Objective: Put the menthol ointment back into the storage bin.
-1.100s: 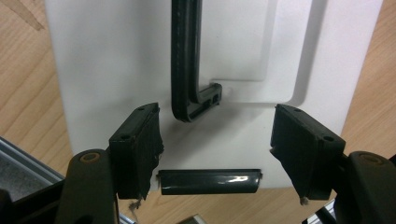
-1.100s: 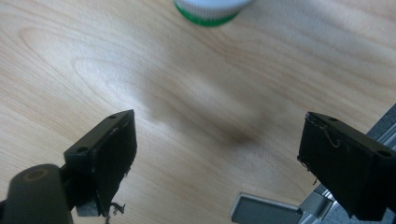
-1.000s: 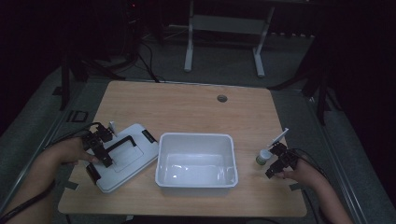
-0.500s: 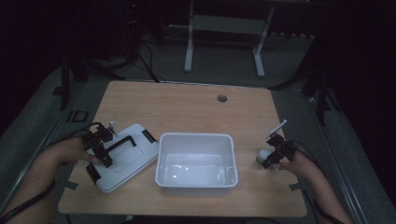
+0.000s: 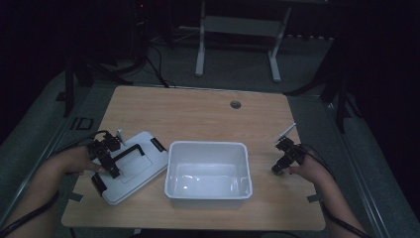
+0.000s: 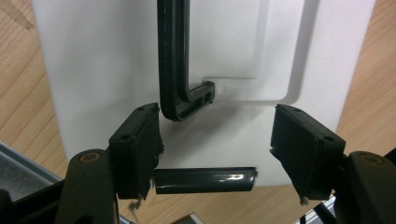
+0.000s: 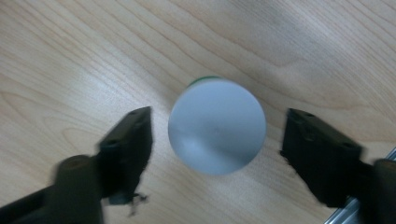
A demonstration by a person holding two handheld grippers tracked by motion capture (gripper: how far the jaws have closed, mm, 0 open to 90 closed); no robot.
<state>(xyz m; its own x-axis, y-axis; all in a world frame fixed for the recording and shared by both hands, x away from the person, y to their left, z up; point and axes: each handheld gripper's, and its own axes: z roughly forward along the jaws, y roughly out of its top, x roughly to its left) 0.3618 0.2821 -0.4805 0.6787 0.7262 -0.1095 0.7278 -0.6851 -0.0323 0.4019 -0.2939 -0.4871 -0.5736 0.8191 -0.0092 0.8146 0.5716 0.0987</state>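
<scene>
Black grippers [image 5: 105, 157] with trailing cables

Table [image 7: 93, 56] under me is pale wood grain, smooth, slight sheen. Lid [image 6: 93, 70] is matt white plastic with a glossy black plastic handle [image 6: 170, 70]. Bin [image 5: 208, 196] is shiny white plastic. Bottle cap [image 7: 217, 126] is smooth matt white.

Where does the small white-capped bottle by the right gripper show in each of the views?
High view: white-capped bottle at right, under the right gripper.
Right gripper view: centre, cap seen from above, between the closing fingers, gaps either side.
Left gripper view: not in it.
Shared landmark: wooden table.
</scene>
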